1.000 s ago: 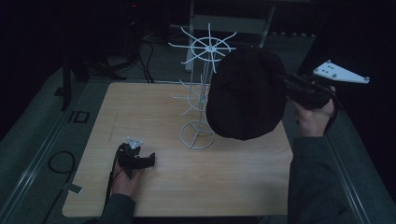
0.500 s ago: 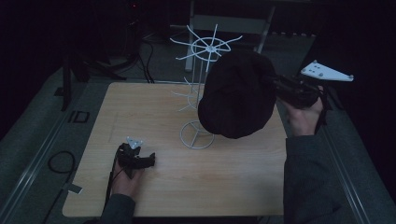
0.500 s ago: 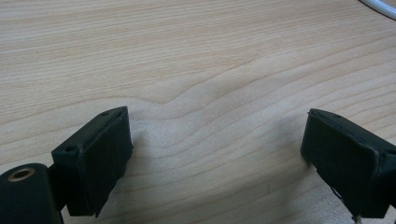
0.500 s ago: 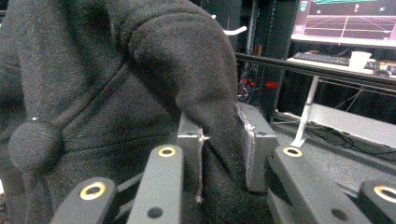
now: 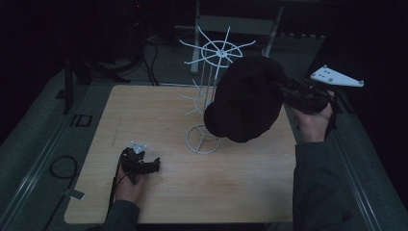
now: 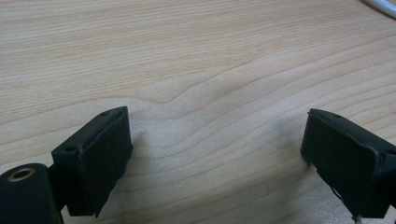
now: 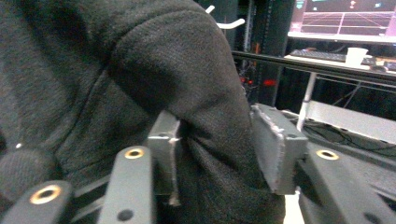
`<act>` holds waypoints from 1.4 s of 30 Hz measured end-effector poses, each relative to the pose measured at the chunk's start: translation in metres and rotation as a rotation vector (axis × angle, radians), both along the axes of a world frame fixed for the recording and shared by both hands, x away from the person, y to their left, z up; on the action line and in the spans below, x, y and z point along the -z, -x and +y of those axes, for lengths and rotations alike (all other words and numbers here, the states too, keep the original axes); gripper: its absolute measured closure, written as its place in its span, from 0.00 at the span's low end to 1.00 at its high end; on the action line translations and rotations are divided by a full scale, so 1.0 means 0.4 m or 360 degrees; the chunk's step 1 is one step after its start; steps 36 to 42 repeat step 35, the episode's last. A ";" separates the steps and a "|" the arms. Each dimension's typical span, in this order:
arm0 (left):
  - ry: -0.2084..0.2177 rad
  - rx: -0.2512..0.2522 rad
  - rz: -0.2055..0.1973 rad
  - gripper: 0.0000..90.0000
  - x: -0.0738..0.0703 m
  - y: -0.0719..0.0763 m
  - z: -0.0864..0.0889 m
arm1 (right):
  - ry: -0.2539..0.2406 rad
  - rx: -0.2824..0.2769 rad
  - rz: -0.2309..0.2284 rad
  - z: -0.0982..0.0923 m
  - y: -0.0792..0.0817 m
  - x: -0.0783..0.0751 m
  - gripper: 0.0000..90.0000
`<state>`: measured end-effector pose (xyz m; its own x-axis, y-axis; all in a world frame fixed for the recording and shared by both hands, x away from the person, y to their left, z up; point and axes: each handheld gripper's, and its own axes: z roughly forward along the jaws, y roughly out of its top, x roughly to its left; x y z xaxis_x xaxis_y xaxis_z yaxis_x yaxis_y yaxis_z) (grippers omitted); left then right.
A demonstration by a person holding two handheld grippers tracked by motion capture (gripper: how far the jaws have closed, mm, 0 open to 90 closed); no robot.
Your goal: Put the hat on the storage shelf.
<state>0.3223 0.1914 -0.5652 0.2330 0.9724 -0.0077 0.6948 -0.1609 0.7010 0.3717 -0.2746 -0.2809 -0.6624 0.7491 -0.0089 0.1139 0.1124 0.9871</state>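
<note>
My right gripper [image 7: 215,154] clamps a fold of the black knit cap [image 5: 245,101] beside the white wire rack [image 5: 209,86]. My left gripper [image 6: 215,158], jaws apart, rests on the grained wood table [image 6: 196,56].

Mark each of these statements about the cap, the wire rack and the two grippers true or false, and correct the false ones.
1. The right gripper has its jaws closed on a fold of the black cap. True.
2. The cap already hangs on the white wire rack. False: it is held in the air beside the rack, in front of its right side.
3. The left gripper grips a small block. False: its jaws are open, with bare wooden table between them.
4. The left gripper sits low on the table near its front left. True.
5. The rack lies tipped over. False: it stands upright on its ring base.
</note>
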 end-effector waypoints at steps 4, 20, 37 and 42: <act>0.0000 0.0001 -0.0001 0.10 0.000 0.000 0.000 | -0.0007 0.0034 0.0010 -0.006 0.003 0.002 0.51; -0.0004 0.0002 0.0000 0.10 0.000 0.000 0.000 | -0.0025 0.0084 0.0010 -0.037 0.020 0.002 0.43; 0.0001 0.0002 0.0001 0.10 0.000 0.000 0.000 | -0.0048 0.0128 0.0011 -0.073 0.043 0.013 0.43; 0.0001 0.0002 0.0001 0.10 0.000 0.000 0.000 | -0.0048 0.0128 0.0011 -0.073 0.043 0.013 0.43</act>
